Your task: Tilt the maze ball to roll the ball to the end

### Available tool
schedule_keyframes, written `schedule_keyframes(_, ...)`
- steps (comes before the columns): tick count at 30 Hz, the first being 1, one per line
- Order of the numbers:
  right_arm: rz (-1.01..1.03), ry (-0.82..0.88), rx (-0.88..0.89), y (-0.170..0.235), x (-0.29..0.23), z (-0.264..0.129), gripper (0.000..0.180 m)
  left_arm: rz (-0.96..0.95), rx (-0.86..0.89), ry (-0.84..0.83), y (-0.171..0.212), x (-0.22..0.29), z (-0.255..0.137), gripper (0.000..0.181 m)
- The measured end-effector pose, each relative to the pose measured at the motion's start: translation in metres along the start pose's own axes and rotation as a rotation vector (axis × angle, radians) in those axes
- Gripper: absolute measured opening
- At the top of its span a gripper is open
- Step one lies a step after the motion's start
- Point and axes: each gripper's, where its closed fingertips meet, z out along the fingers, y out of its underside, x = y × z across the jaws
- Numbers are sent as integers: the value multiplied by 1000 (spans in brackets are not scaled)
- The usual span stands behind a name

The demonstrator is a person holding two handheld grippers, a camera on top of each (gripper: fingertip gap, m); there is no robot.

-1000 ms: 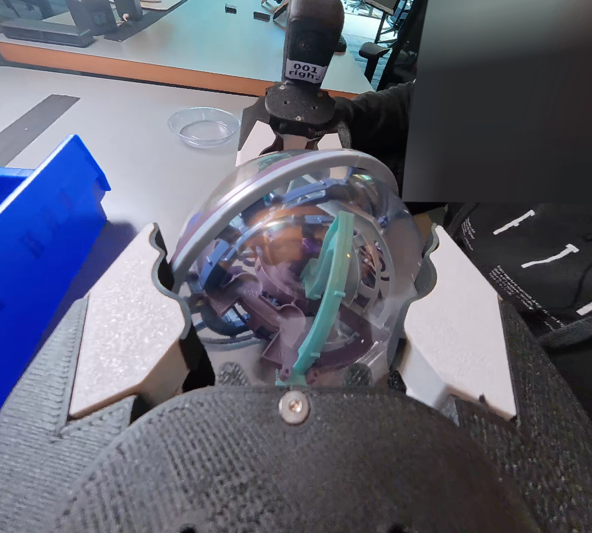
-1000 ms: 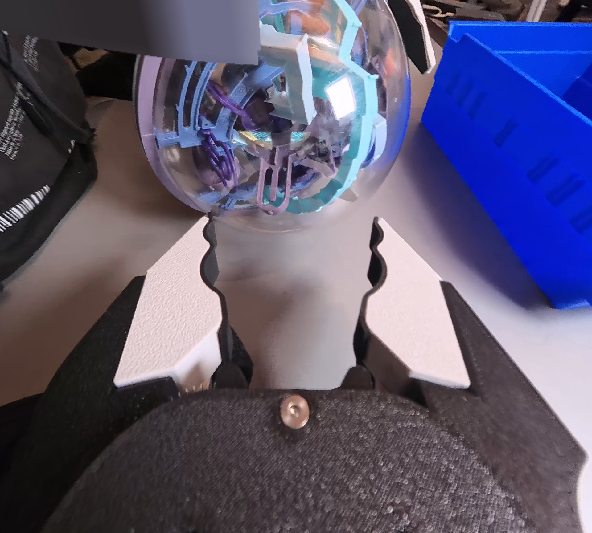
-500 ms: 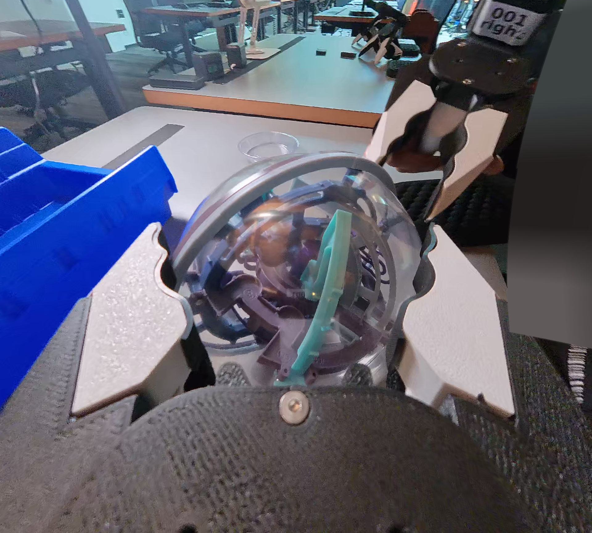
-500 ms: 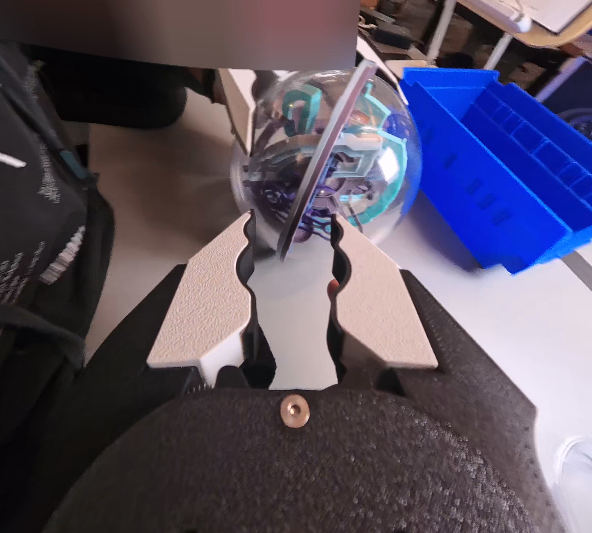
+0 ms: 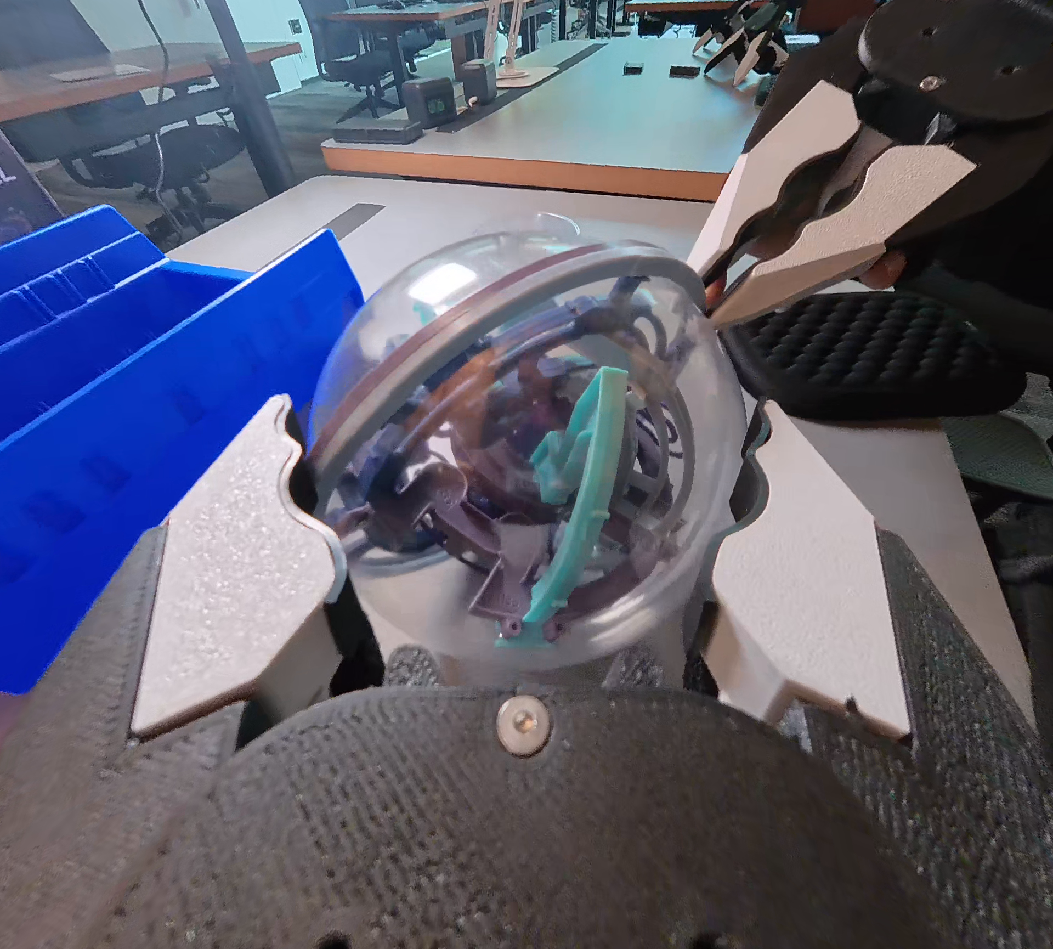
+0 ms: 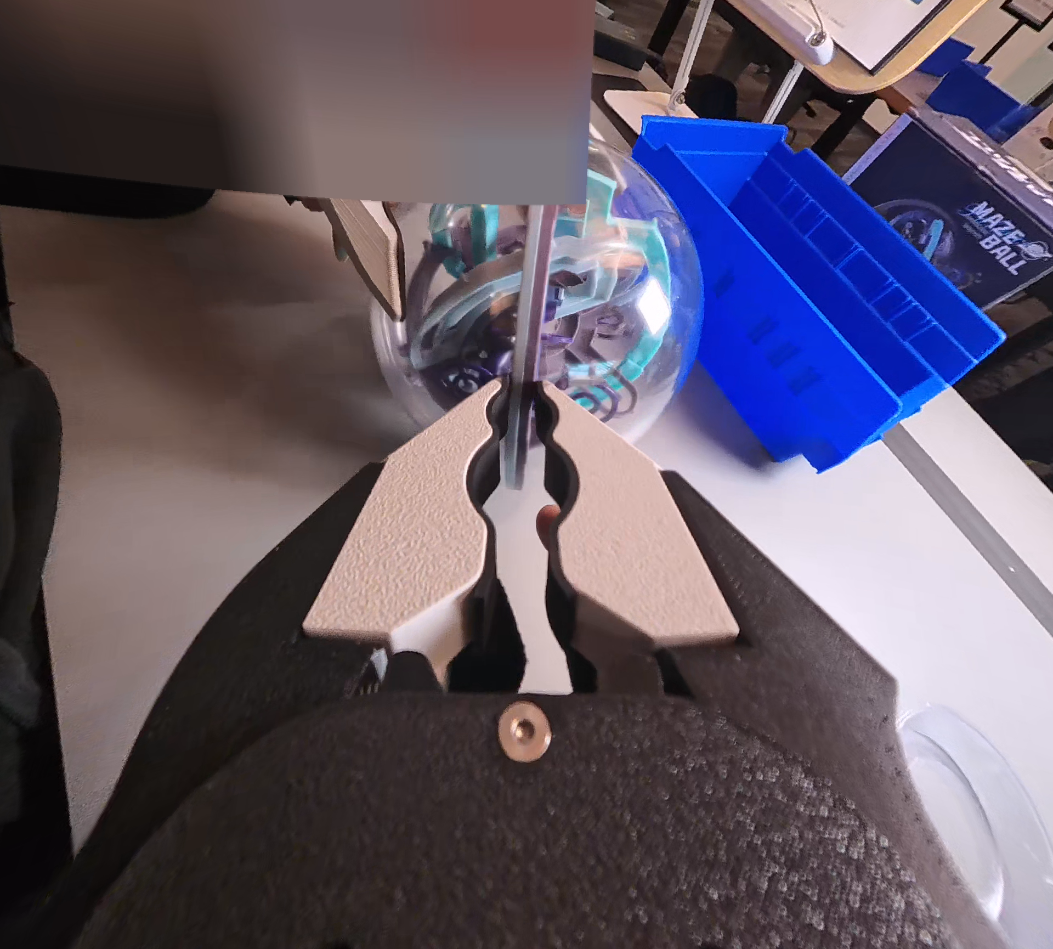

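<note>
- Left wrist view, far left: a blue bin stands on the grey table, just beside the maze ball.
- Left gripper: its two pale fingers are spread wide and press on the left and right flanks of the clear sphere, which sits deep between them, close to the gripper body.
- Inside the sphere: purple, blue and teal tracks; a grey ring runs round the shell on a slant, low at left and high at right. The small rolling ball cannot be made out.
- Right of the sphere: the right gripper reaches in from the upper right, nearly shut, its tips at the high end of the ring.
- Behind: another long table and office chairs.
- Right wrist view, left part: bare table, with one finger of the left gripper against the left side of the maze ball.
- Centre: the right gripper has its jaws drawn close together with the ring edge-on and upright in the narrow gap; whether the pads actually pinch it is hard to tell, as the tips are blurred.
- Right: the bin lies just beside the sphere; a dark box stands past it, and a clear dish shows at the lower right edge.
</note>
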Motion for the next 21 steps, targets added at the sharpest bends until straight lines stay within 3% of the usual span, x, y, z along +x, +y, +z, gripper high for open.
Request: schedule_keyframes(21, 118, -177, -26, -11, 34, 9, 6, -97, -33, 101, 21, -17, 4, 146)
